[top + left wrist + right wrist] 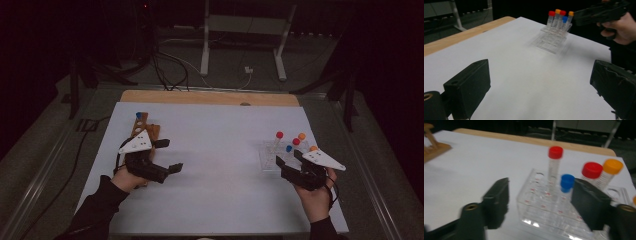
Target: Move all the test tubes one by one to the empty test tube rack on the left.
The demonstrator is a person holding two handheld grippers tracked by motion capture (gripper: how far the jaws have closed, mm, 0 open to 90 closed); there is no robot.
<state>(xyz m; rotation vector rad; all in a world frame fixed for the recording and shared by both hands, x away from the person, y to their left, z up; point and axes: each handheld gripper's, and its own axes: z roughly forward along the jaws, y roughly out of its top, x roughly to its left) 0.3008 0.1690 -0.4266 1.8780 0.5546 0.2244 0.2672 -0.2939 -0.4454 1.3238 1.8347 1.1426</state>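
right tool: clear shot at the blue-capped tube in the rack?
Probably yes. The right tool is open, with nothing gripped, right in front of the clear rack. The blue-capped tube stands in the near row, ahead of the taller red-capped tubes, so nothing blocks its cap from this side.

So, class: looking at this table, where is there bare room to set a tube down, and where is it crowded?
Free: the white sheet between the wooden rack and the clear tube rack, plus the strip along its far edge. Crowded: around the clear rack with the right tool beside it, and at the wooden rack near the left tool.
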